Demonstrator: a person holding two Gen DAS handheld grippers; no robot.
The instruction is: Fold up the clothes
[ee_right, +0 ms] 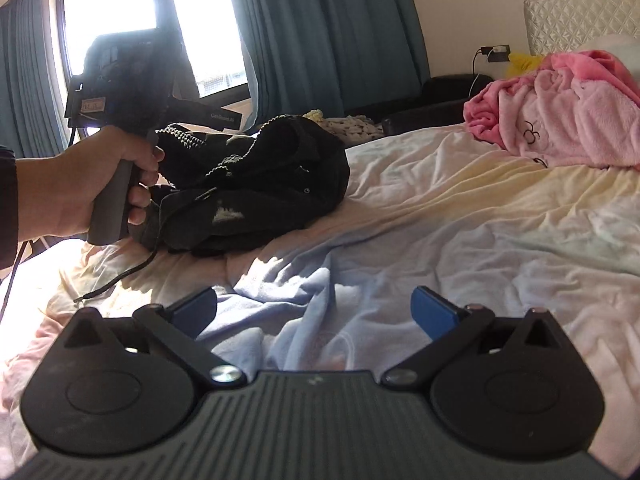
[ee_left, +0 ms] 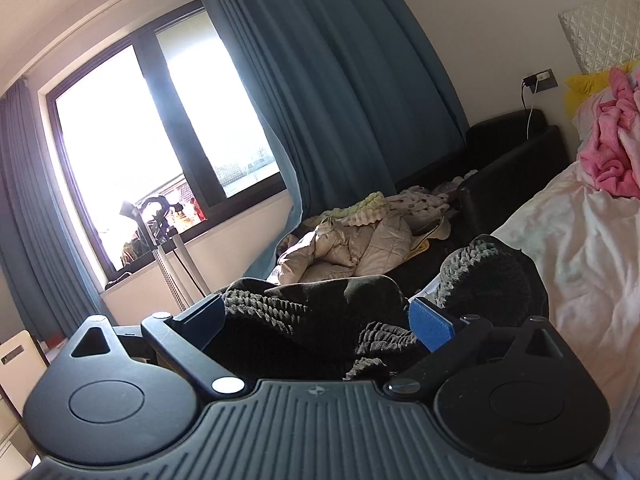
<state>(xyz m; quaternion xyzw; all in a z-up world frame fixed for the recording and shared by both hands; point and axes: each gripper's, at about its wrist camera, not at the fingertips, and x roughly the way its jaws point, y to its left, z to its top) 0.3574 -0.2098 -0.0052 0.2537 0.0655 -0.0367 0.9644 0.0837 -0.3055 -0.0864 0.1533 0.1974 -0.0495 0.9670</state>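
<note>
Left wrist view: left tool, jaws spread wide, black knit garment bunched between them but not pinched; beige jacket beyond.
Right wrist view: right tool, jaws wide apart, holding nothing, over rumpled bed; garment heaped near bed's edge; pink blanket well apart.
Risk: closing on the bunch may catch several layers.

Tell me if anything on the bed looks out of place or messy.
The black garment sits bunched in a heap at the edge of the bed, not laid flat, with the left gripper open around it. A pink garment is crumpled near the headboard. Nothing looks damaged.
</note>
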